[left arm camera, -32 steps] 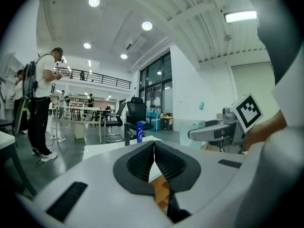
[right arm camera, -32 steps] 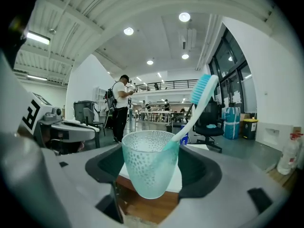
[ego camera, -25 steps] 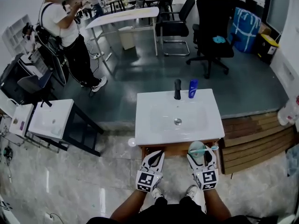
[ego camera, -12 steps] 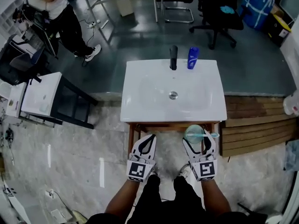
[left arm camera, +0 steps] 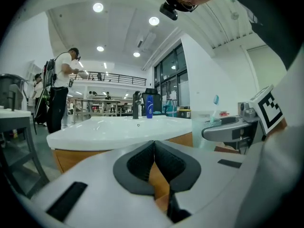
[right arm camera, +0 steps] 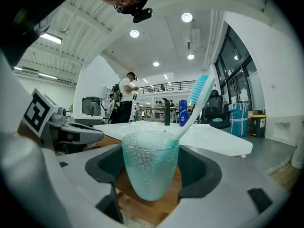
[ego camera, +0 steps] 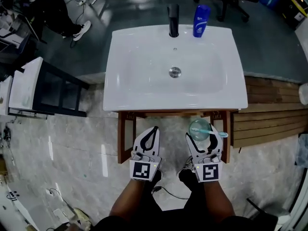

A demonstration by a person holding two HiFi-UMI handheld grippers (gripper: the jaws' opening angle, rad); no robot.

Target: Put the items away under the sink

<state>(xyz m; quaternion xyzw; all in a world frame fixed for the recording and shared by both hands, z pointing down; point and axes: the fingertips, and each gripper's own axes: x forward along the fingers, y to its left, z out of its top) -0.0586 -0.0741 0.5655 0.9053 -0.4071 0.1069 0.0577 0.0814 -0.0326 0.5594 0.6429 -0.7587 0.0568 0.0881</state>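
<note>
My right gripper [ego camera: 203,137] is shut on a pale green dimpled cup [right arm camera: 149,163] that holds a blue-and-white toothbrush [right arm camera: 194,103]; in the head view the cup [ego camera: 199,129] hangs just in front of the white sink's [ego camera: 130,61] front edge, over the wooden cabinet frame [ego camera: 126,129]. Empty and shut, my left gripper [ego camera: 149,137] hangs level with it to the left, its pads [left arm camera: 167,163] touching. On the sink's back edge a blue bottle [ego camera: 200,20] stands beside the black tap [ego camera: 173,19]. The space under the sink is hidden from above.
A stack of wooden boards [ego camera: 274,114] lies to the right of the sink. A second small white sink on a dark stand [ego camera: 29,85] is at the left. A person [left arm camera: 59,91] stands far off. Grey marble floor [ego camera: 62,153] lies around my feet.
The view has tilted down and drawn closer to the sink, which now fills more of the frame. Both grippers hold the same places before its front edge, cup still gripped.
</note>
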